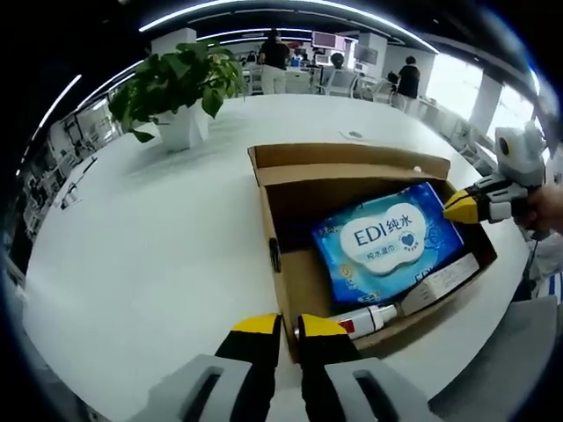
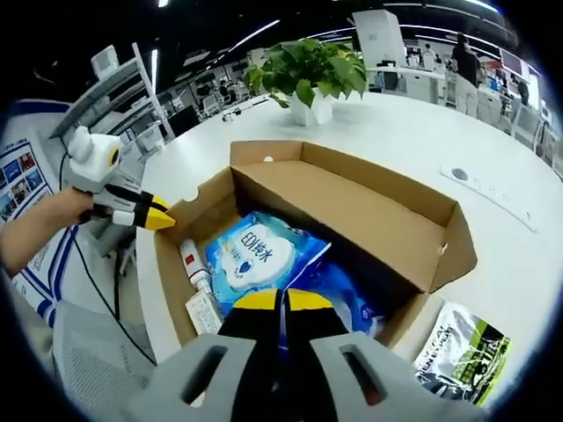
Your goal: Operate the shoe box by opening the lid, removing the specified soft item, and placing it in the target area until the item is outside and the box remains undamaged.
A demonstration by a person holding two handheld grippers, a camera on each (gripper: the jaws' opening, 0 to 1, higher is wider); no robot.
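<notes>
Box [image 2: 352, 211] open on the table [image 1: 158, 246]; blue wipes pack [image 2: 255, 255] lies flat inside, long axis along the box. Your right tool [image 2: 281, 301] hovers directly over its near end, jaws narrow, empty. Left tool [image 1: 280, 325] narrow, at the box's outer wall, farther off.

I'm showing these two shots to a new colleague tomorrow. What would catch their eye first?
Probably the open cardboard box in the middle of the white table, with a bright blue pack of wipes lying inside beside a small tube. Next, the potted plant standing behind the box. The yellow tips of the right hand-held gripper sit right over the wipes.
</notes>
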